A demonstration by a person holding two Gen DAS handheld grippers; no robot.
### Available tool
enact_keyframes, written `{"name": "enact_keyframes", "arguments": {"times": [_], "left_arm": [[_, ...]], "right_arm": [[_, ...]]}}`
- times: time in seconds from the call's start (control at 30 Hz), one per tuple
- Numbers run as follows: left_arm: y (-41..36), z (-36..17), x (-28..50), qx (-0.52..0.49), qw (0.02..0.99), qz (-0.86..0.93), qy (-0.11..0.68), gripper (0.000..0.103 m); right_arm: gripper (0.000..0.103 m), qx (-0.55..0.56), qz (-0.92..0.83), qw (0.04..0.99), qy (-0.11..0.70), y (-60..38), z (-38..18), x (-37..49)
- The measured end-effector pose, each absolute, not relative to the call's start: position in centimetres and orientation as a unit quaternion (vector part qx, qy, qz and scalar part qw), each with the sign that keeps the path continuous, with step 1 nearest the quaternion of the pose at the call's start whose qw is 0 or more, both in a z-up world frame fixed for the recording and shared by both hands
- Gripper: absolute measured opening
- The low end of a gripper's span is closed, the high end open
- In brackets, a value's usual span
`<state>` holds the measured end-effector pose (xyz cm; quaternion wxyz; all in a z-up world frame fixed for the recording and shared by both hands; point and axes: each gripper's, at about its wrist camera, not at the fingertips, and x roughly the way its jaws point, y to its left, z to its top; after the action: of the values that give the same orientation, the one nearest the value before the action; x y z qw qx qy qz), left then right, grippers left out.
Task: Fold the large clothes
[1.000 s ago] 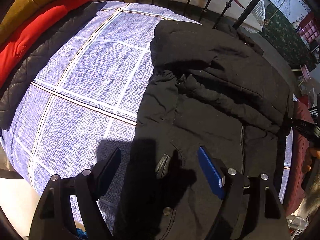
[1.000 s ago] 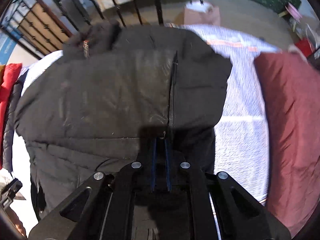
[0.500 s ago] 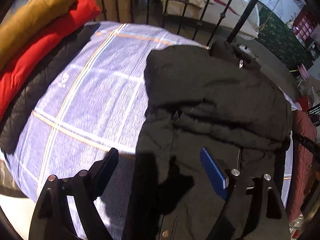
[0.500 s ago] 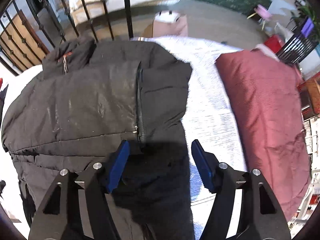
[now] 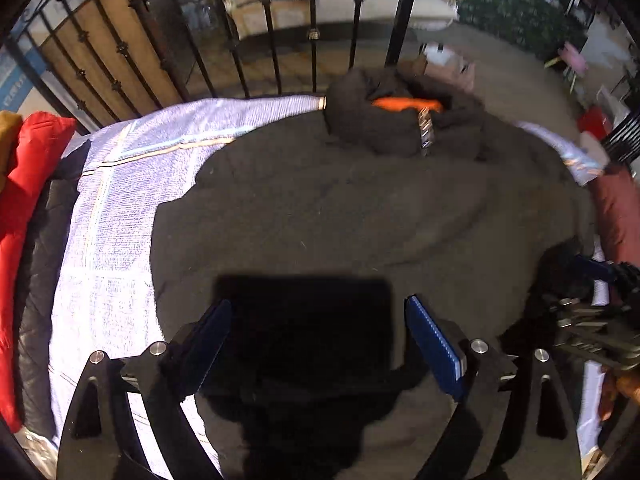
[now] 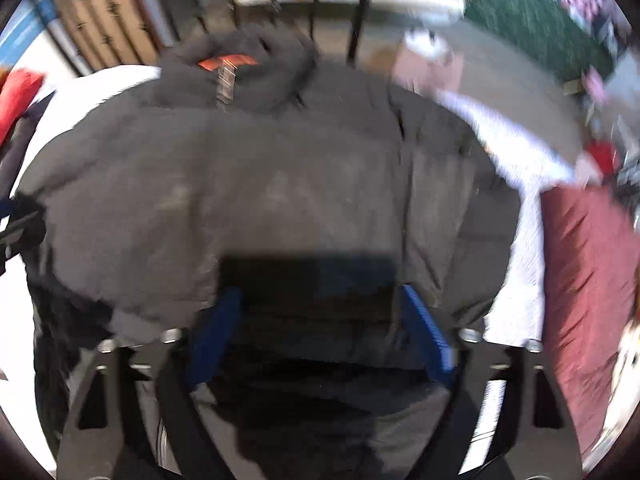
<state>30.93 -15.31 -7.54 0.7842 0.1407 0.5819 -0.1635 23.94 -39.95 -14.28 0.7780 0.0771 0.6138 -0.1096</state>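
Observation:
A black puffer jacket (image 5: 340,208) lies on the bed, its hooded collar with an orange lining (image 5: 404,103) toward the far railing. It also fills the right wrist view (image 6: 260,184), which is motion-blurred. My left gripper (image 5: 318,320) is open and empty, hovering over the jacket's near part. My right gripper (image 6: 320,312) is open and empty over the jacket too. It also shows at the right edge of the left wrist view (image 5: 592,312).
A blue checked bedsheet (image 5: 112,240) covers the bed. Red (image 5: 24,208) and dark quilted garments (image 5: 40,280) lie stacked at the left edge. A dark red pillow (image 6: 584,280) lies at the right. A black metal railing (image 5: 312,32) stands at the far end.
My right gripper opened and let go of the jacket's zipper edge. Both grippers swung to face the collar, over the jacket's middle.

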Motion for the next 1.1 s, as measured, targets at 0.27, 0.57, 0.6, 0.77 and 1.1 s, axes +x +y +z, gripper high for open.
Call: {"name": "enact_keyframes", "arguments": {"times": [0.27,0.57,0.6,0.77,1.1], "left_arm": [[-16.4,-11.7,32.0,0.17,0.78,-0.148,0.584,0.097],[-16.4,-12.7,32.9,0.176,0.785,-0.154,0.573,0.098],[-16.6,-12.9,32.7,0.183,0.786,-0.152,0.571,0.098],[-17.9,-13.4,32.4,0.229,0.779,-0.145,0.565,0.098],[-13.3,-7.0,31.0,0.156,0.797,-0.197,0.549,0.093]], "right_arm": [[0.098,0.033,-0.085,0.782,0.617,-38.9,-16.5,24.8],[0.098,0.021,-0.11,0.788,0.605,-38.3,-17.3,24.5],[0.098,0.02,-0.114,0.783,0.611,-38.2,-17.4,24.7],[0.098,-0.004,-0.116,0.766,0.632,-37.8,-18.2,26.1],[0.088,0.072,-0.099,0.825,0.551,-38.8,-12.9,21.7]]}}
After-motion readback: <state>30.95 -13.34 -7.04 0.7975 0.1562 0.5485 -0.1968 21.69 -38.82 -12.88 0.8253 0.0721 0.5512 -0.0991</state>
